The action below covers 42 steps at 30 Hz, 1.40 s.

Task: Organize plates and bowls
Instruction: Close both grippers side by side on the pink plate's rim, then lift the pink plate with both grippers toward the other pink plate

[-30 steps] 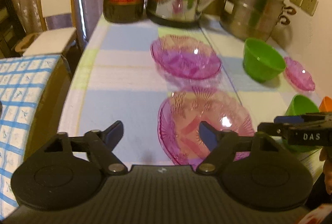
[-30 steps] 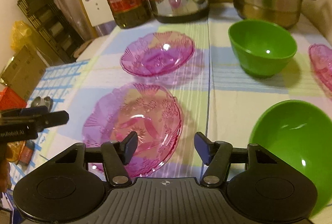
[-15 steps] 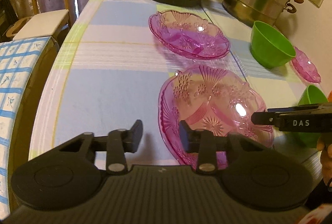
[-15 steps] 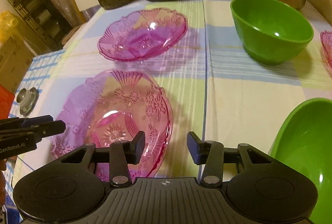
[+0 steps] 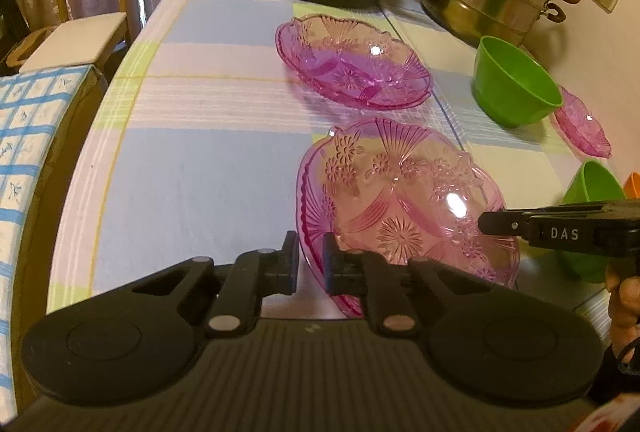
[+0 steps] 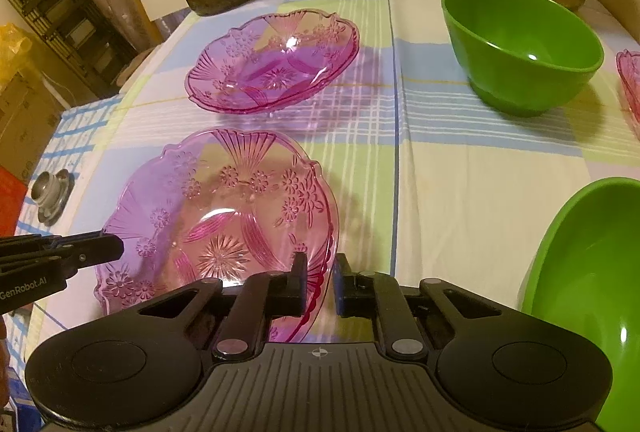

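We have the left hand-held gripper (image 5: 311, 268) clamped on the near plate (image 5: 404, 208)'s left rim. Our right hand-held gripper (image 6: 320, 286) pinches its right rim. The plate sits on the bench (image 5: 192, 168).

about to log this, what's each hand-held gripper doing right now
left hand-held gripper: shut on the near pink plate rim
right hand-held gripper: shut on the same plate's opposite rim

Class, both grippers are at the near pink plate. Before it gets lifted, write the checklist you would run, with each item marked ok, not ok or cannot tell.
1. Left gripper shut on the near pink plate rim: ok.
2. Right gripper shut on the opposite rim: ok.
3. Plate empty: ok.
4. Far pink plate empty, free to receive it: ok.
5. Green bowl clear of the path: ok.
6. Grip firm enough to lift: cannot tell.
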Available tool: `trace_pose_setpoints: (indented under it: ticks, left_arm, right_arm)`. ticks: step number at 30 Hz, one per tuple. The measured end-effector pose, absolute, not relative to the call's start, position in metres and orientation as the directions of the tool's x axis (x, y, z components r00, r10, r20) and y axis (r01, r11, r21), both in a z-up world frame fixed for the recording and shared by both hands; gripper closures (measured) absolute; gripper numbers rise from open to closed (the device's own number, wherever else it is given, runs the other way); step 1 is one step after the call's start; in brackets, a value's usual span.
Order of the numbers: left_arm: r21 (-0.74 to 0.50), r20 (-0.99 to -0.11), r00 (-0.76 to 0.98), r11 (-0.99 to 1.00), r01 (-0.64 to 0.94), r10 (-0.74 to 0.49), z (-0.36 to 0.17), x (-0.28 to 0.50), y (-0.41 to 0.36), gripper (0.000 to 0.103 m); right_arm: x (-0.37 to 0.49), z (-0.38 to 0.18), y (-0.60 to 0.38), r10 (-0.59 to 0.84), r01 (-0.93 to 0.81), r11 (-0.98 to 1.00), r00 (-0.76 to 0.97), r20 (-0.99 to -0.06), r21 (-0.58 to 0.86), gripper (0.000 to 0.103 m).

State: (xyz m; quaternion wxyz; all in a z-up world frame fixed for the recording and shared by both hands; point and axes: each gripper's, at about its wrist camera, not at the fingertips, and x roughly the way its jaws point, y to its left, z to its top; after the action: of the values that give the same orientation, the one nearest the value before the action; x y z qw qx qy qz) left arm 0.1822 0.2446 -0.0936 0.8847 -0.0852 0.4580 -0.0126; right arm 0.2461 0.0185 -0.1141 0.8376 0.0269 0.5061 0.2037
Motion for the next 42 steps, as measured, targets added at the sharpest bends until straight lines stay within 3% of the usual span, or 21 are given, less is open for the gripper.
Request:
trace_pose_setpoints:
  ticks: [18,42]
  left_arm:
    - [-0.131,-0.754,0.653,0.99,-0.049,-0.067,-0.031,0.238,0.254,0.092]
    - [-0.117,-0.741,0.671,0.989,-0.09,-0.026,-0.057,0.34,0.278,0.092]
  right_arm:
    - [0.288,-0.055,0.026,0.397,-0.34,0.907,0.489,-0.777,0.249,0.09]
    - [0.393,-0.078,0.056,0.372,-0.337,0.917,0.533,-0.76,0.212,0.09]
